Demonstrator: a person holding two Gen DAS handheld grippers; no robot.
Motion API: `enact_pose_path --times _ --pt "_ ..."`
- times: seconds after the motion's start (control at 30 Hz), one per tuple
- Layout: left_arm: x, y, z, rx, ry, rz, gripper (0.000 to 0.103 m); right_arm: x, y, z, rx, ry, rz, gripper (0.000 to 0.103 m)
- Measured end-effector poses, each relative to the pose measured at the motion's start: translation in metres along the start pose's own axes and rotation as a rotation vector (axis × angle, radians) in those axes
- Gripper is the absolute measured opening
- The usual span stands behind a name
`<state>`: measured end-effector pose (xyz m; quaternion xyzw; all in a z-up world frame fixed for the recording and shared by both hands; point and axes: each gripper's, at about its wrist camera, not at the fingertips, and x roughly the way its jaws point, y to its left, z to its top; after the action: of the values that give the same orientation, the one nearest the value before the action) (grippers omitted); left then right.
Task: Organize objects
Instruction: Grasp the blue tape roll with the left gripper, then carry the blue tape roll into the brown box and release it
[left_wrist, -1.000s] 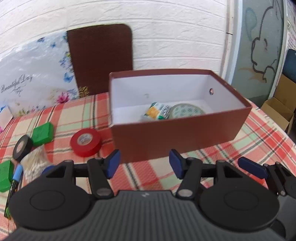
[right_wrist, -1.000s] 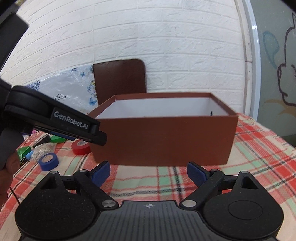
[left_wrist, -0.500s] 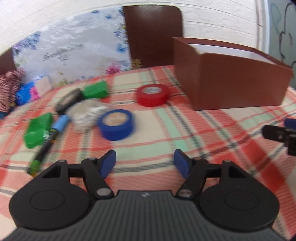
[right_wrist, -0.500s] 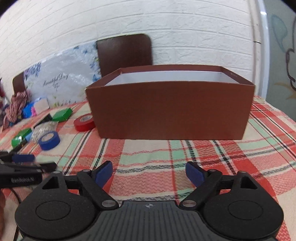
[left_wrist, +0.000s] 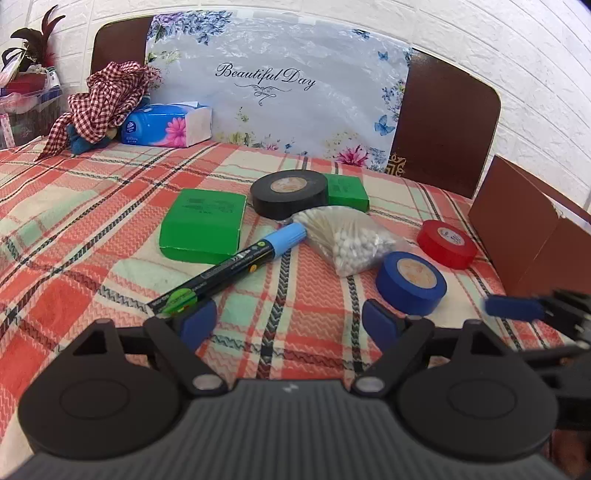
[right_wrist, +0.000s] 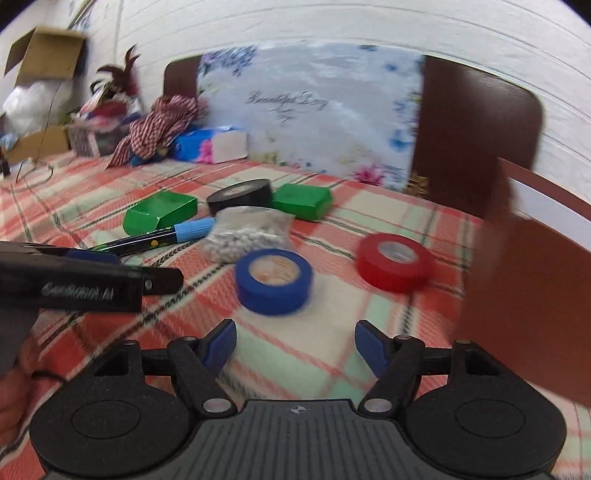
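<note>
My left gripper (left_wrist: 288, 326) is open and empty, low over the plaid table, just short of a black marker with a blue cap (left_wrist: 236, 264). Beyond lie a bag of cotton swabs (left_wrist: 351, 238), a blue tape roll (left_wrist: 410, 282), a red tape roll (left_wrist: 447, 243), a black tape roll (left_wrist: 290, 194) and two green boxes (left_wrist: 203, 225) (left_wrist: 347, 192). My right gripper (right_wrist: 295, 349) is open and empty, just short of the blue tape roll (right_wrist: 273, 280), with the red tape roll (right_wrist: 393, 262) to its right. The brown box (right_wrist: 528, 295) stands at the right.
A tissue box (left_wrist: 168, 125), a checked cloth (left_wrist: 107, 99) and a floral board (left_wrist: 280, 88) stand at the table's back. Chair backs (left_wrist: 443, 125) rise behind. The left gripper's body (right_wrist: 85, 286) crosses the right wrist view at the left.
Both grippers have swung left, away from the brown box, toward the loose items. The left one has come down close to the marker; the right one now faces the blue tape roll.
</note>
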<state>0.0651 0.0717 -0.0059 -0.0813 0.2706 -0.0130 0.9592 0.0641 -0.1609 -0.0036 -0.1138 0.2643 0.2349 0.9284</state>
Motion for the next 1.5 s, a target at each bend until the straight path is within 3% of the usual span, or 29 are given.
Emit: enact_pose_path --times 0.2,0.23,0.5,0.67,0.87,1.03,1.13,1.33,1.43,1.5 --pt "-0.001 0.010 0.000 -0.074 -0.016 -0.018 0.088 0.032 0.006 0.018 -0.058 0.003 0.019 0.066" --pt "-0.001 0.010 0.000 -0.075 -0.016 -0.018 0.089 0.033 0.005 0.018 -0.056 0.004 0.043 0.057" --pt "-0.001 0.004 -0.001 -0.043 -0.010 -0.002 0.089 0.019 0.000 0.008 -0.019 0.001 0.053 0.056" --pt "-0.001 0.002 -0.001 -0.026 -0.006 0.007 0.090 -0.016 -0.014 -0.014 0.033 0.017 0.001 0.056" --pt "-0.001 -0.001 -0.001 -0.006 0.001 0.013 0.092 -0.080 -0.043 -0.056 0.116 0.035 -0.141 0.056" --pt "0.005 -0.031 -0.001 0.138 0.061 0.067 0.093 -0.120 -0.067 -0.087 0.236 0.007 -0.254 0.060" --pt "-0.002 -0.059 0.000 0.138 0.099 -0.070 0.088 -0.117 -0.065 -0.088 0.226 0.009 -0.260 0.063" --pt "-0.008 -0.134 0.010 0.117 0.291 -0.385 0.071 -0.113 -0.055 -0.087 0.151 -0.002 -0.274 0.064" --pt "-0.010 -0.164 0.016 0.141 0.338 -0.465 0.068 -0.112 -0.060 -0.087 0.172 -0.004 -0.260 0.064" --pt "-0.008 -0.179 0.017 0.160 0.379 -0.490 0.058 -0.112 -0.061 -0.087 0.175 -0.005 -0.257 0.064"
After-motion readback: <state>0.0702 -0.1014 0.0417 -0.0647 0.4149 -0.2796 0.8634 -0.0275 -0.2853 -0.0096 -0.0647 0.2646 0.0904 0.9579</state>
